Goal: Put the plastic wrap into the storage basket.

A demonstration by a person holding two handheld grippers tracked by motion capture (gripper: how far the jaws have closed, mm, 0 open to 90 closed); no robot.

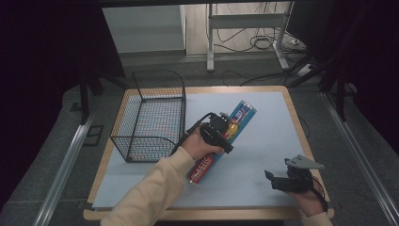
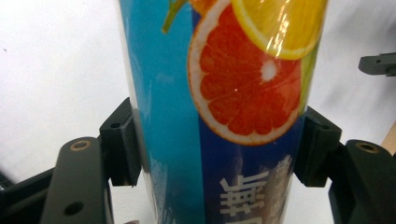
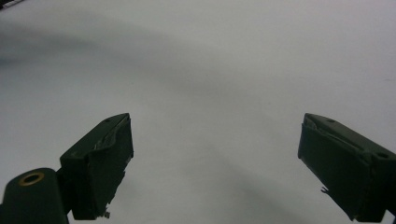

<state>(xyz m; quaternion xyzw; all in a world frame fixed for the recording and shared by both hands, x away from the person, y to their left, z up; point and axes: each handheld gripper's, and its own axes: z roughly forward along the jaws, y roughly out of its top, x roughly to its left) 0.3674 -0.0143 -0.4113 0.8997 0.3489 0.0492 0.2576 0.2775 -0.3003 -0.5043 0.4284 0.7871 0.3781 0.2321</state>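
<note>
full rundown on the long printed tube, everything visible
The tube is a long, glossy cylinder with a printed wrap: blue bands, orange and lemon slices, white characters and a red stretch at the near end. It lies flat and diagonal on the white mat, just right of the wire basket. The left tool is clamped across its middle, a jaw pressed on each side.

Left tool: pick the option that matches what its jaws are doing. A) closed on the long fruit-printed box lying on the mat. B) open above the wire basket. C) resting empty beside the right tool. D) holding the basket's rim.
A: in the left gripper view, the left tool has a jaw pressed against each side of the fruit-printed box, which lies on the mat beside the wire basket.
</note>
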